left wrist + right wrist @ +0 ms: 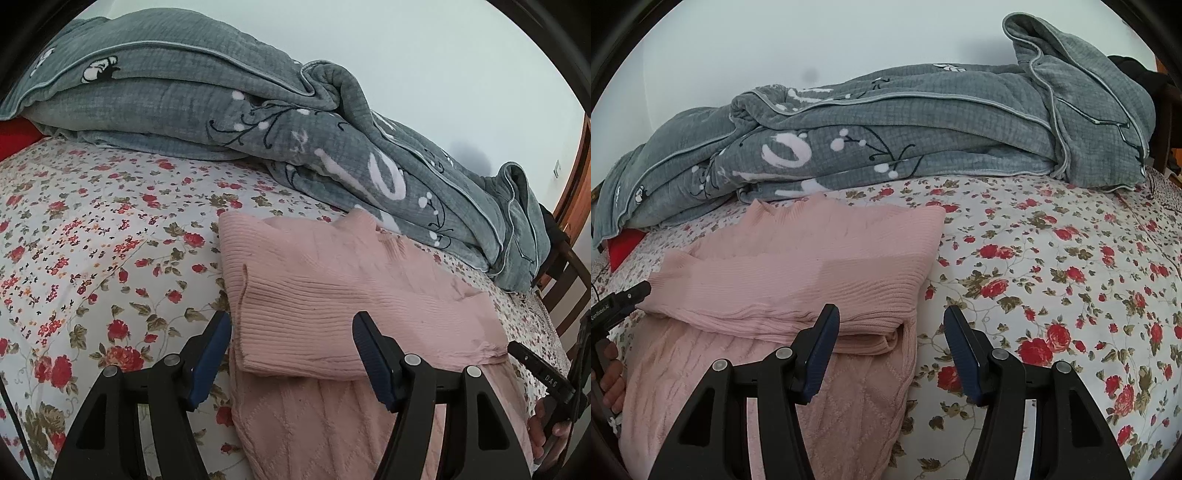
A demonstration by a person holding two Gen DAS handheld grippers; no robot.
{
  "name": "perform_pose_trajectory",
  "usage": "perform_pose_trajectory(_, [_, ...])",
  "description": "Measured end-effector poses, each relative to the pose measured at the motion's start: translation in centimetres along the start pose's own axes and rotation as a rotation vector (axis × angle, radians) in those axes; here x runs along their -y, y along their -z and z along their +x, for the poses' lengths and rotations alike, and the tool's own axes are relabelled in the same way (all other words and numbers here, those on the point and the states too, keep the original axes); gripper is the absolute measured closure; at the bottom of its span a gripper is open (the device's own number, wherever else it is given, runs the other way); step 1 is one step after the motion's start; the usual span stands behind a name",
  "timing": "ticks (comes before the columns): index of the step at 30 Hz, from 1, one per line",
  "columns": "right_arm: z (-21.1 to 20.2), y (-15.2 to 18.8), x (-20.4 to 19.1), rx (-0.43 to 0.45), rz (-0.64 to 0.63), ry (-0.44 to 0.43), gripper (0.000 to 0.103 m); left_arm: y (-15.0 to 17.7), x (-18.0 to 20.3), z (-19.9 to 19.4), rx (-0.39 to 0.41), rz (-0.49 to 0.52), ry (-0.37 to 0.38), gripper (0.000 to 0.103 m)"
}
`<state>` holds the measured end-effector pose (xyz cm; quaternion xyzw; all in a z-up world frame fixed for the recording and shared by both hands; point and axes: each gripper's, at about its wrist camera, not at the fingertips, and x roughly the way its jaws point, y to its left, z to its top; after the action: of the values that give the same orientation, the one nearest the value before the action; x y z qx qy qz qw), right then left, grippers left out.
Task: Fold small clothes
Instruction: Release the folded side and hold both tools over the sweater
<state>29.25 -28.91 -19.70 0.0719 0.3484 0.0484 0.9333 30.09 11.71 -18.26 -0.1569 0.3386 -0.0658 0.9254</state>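
A pink knitted sweater (332,295) lies on the flowered bed sheet, its ribbed part folded over the cable-knit body. It also shows in the right wrist view (798,273). My left gripper (291,332) is open and empty, its jaws straddling the sweater's near left corner just above the fabric. My right gripper (890,325) is open and empty, its left finger over the folded edge, its right finger over the sheet. The right gripper's tip shows in the left wrist view (517,349), and the left gripper's tip in the right wrist view (641,290).
A bunched grey blanket (258,122) with white patterns lies along the far side of the bed, also in the right wrist view (923,122). The flowered sheet (1052,258) spreads around the sweater. A red item (14,138) and a wooden bed frame (576,192) sit at the edges.
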Motion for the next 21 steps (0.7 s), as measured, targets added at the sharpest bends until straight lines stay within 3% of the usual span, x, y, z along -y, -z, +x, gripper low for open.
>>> perform_pose_trajectory(10, [-3.2, 0.3, -0.5, 0.064, -0.012, -0.008, 0.044, 0.2, 0.3, -0.6, 0.011, 0.011, 0.005, 0.037])
perform_pose_trajectory(21, [-8.1, 5.0, -0.7, -0.026, -0.036, -0.018, 0.044, 1.0, -0.6, -1.7, 0.031, -0.036, 0.025, 0.036])
